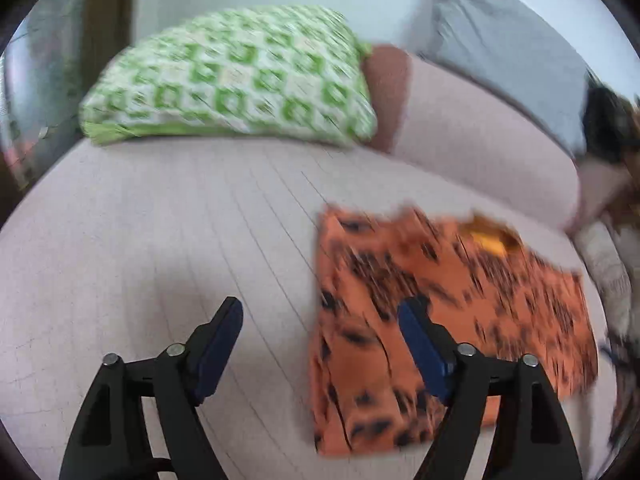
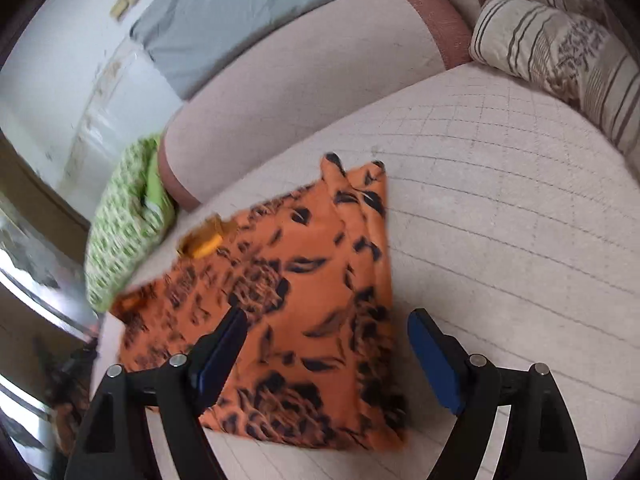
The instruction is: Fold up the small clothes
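An orange garment with black flower print (image 1: 448, 304) lies folded flat on the pale quilted sofa seat (image 1: 180, 240). A yellow-orange patch shows at its far edge. My left gripper (image 1: 320, 320) is open above the garment's left edge, with nothing between its blue pads. In the right wrist view the same garment (image 2: 304, 280) spreads under my right gripper (image 2: 328, 330), which is open above its near right part. Neither gripper holds the cloth.
A green-and-white patterned cushion (image 1: 236, 76) rests at the seat's far left. A grey cushion (image 1: 508, 48) leans on the pink backrest (image 1: 472, 132). Striped beige cushions (image 2: 560, 52) sit at the far right of the seat.
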### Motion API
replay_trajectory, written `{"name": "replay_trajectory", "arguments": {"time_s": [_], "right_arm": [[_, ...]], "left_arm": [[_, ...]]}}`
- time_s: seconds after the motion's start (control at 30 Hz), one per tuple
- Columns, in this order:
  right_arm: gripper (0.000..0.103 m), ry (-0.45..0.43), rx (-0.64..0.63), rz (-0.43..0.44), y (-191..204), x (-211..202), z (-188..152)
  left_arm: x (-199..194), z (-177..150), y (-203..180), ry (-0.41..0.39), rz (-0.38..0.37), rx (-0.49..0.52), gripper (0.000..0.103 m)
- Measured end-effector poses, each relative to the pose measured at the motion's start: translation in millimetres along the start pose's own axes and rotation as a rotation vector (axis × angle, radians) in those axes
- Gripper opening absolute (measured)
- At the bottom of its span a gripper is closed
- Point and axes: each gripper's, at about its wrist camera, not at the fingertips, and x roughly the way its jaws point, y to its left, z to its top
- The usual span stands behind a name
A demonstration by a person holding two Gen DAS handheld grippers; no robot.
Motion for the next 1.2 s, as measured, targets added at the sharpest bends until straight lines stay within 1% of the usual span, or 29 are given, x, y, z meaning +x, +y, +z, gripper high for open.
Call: {"name": "replay_trajectory", "arguments": {"time_s": [0.03, 0.1, 0.13, 0.17, 0.2, 0.23, 0.27, 0.3, 0.33, 0.37, 0.43, 0.47, 0.53, 0.6, 0.63, 0.67, 0.7, 0.73, 0.77, 0.8, 0.83, 0.87, 0.9, 0.93, 0.97, 1.03, 1.1, 1.13, 1.2], "right_arm": [[0.085, 0.013, -0.014, -0.003, -1, 3, 1], [0.085, 0.063, 0.001, 0.015, -10, 15, 6], [0.085, 0.103, 0.010, 0.020, -11, 28, 6], [0.085, 0.175, 0.029, 0.022, -12, 45, 3], [0.085, 0.181, 0.023, 0.017, -8, 52, 1], [0.078, 0.174, -0.020, 0.011, 1, 54, -1], [0.052, 0.185, -0.062, 0.007, 10, 58, -2], [0.035, 0.226, -0.054, -0.003, 14, 63, -1], [0.029, 0.251, -0.035, 0.014, 16, 66, 2], [0.025, 0.256, -0.036, 0.008, 22, 63, 6], [0.024, 0.236, -0.060, 0.026, 36, 47, 15], [0.024, 0.212, -0.061, 0.047, 43, 30, 19], [0.024, 0.165, -0.077, 0.084, 59, -8, 25], [0.024, 0.143, -0.109, 0.094, 69, -42, 19], [0.024, 0.142, -0.108, 0.104, 69, -57, 12], [0.024, 0.150, -0.103, 0.112, 65, -70, 1], [0.025, 0.164, -0.095, 0.106, 58, -82, -17], [0.029, 0.179, -0.076, 0.101, 46, -89, -36], [0.035, 0.198, -0.052, 0.096, 34, -90, -52], [0.042, 0.231, -0.031, 0.073, 15, -87, -77], [0.071, 0.272, -0.016, 0.045, -1, -79, -96], [0.075, 0.338, 0.017, -0.041, -23, -66, -119], [0.075, 0.336, 0.021, -0.065, -32, -65, -128], [0.075, 0.266, -0.007, -0.029, -31, -77, -129], [0.075, 0.251, -0.010, -0.037, -29, -82, -127], [0.075, 0.180, -0.015, -0.025, -24, -99, -114], [0.075, 0.123, -0.030, -0.023, -18, -110, -99], [0.075, 0.114, -0.033, -0.015, -16, -109, -91], [0.075, 0.107, -0.033, 0.013, -12, -102, -80]], "left_arm": [[11, -7, -2, 0.041, -0.018, 0.016, 0.082], [33, -21, -7, 0.096, -0.003, 0.006, 0.082], [45, -27, -9, 0.125, -0.009, 0.006, 0.082], [55, -33, -12, 0.146, 0.004, 0.012, 0.082], [55, -34, -19, 0.108, 0.028, 0.043, 0.081], [57, -33, -26, 0.108, 0.018, 0.082, 0.048], [59, -31, -31, 0.137, -0.001, 0.092, 0.030], [60, -23, -34, 0.171, -0.016, 0.063, 0.021], [58, -16, -34, 0.182, -0.013, 0.034, 0.019], [50, -7, -34, 0.171, -0.023, 0.010, 0.019], [23, 1, -39, 0.130, -0.050, -0.007, 0.019], [7, 5, -41, 0.108, -0.076, -0.001, 0.019], [-31, 2, -47, 0.067, -0.093, 0.016, 0.019], [-68, -13, -46, 0.035, -0.114, 0.020, 0.019], [-85, -34, -41, 0.040, -0.120, 0.010, 0.020], [-88, -50, -39, 0.056, -0.117, 0.007, 0.021], [-89, -71, -32, 0.086, -0.111, 0.004, 0.024], [-83, -93, -27, 0.127, -0.109, -0.009, 0.030], [-69, -120, -19, 0.180, -0.111, -0.027, 0.035], [-50, -142, -11, 0.251, -0.088, -0.033, 0.041], [-40, -153, -4, 0.281, -0.066, -0.038, 0.044], [-47, -154, 1, 0.206, -0.088, -0.037, 0.044], [-53, -150, 1, 0.191, -0.068, -0.030, 0.045], [-62, -140, 2, 0.166, -0.035, -0.033, 0.045], [-70, -133, 2, 0.127, -0.039, -0.028, 0.046], [-80, -112, 1, 0.047, -0.055, 0.004, 0.046], [-76, -96, -2, 0.033, -0.049, 0.034, 0.046], [-64, -87, -4, 0.043, -0.056, 0.051, 0.046], [-47, -83, -10, 0.067, -0.037, 0.072, 0.046]]}}
